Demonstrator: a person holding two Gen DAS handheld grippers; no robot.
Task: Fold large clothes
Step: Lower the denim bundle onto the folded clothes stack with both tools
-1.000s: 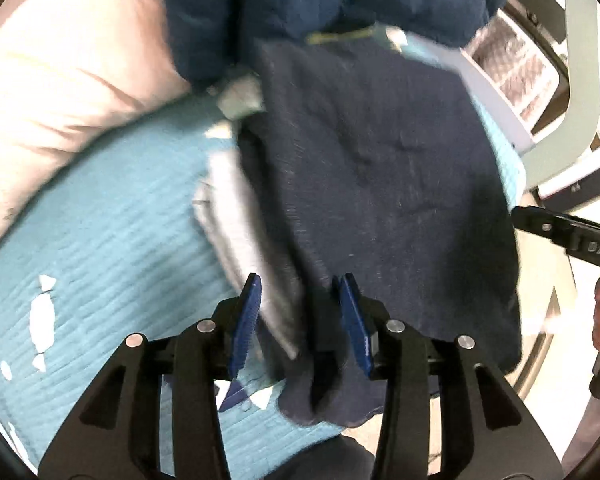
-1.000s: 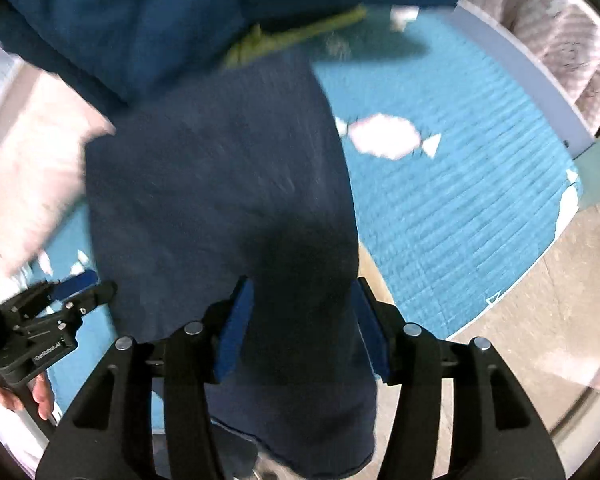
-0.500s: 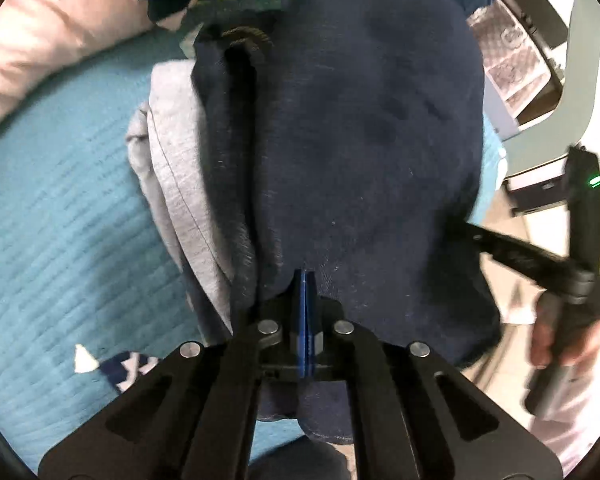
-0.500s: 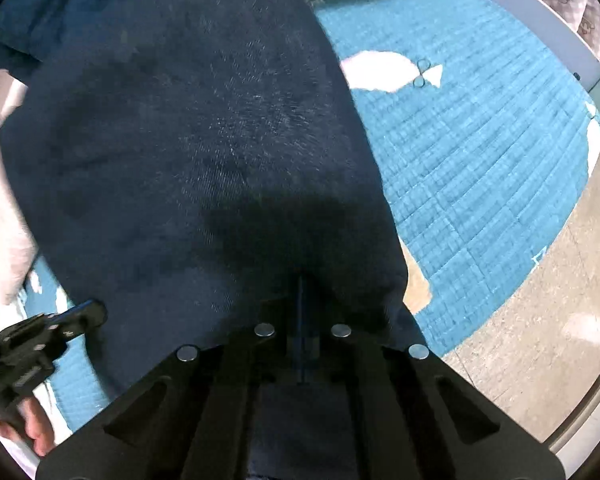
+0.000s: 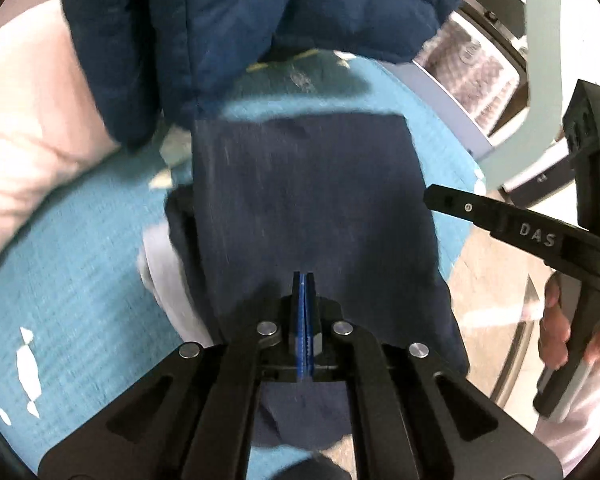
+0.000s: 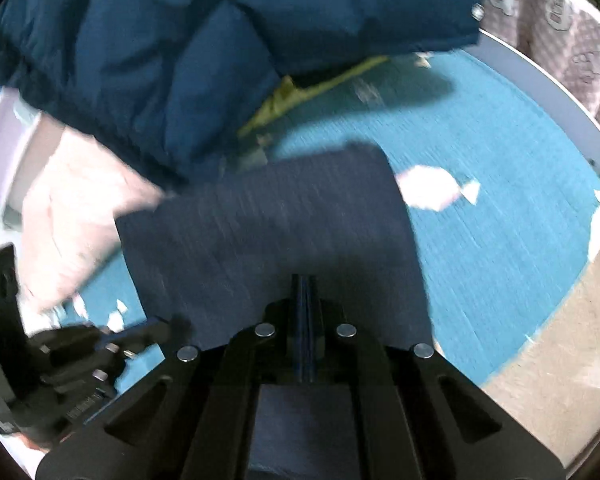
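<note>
A dark navy garment [image 5: 312, 200] lies on the teal quilt [image 5: 72, 264], and a strip of its pale grey layer [image 5: 160, 272] shows along the left side. My left gripper [image 5: 304, 280] is shut on the garment's near edge, blue pads pressed together. In the right wrist view the same garment [image 6: 280, 232] runs away from my right gripper [image 6: 304, 280], shut on the near edge as well. Each gripper shows in the other's view: the right gripper [image 5: 432, 199] held by a hand [image 5: 556, 328], the left gripper [image 6: 156, 326] at lower left.
A blue puffer jacket [image 5: 260, 20] lies across the back of the bed, and a pink pillow [image 5: 32, 128] is at the left. The white bed rail [image 6: 548, 92] and a patterned blanket [image 6: 560, 28] are at far right. Beige floor [image 6: 560, 360] lies beyond the quilt's edge.
Both grippers closed on the garment's near edge, pushed in over it, then drew back. The navy cloth now lies flatter and shorter, and less of the grey layer shows.
</note>
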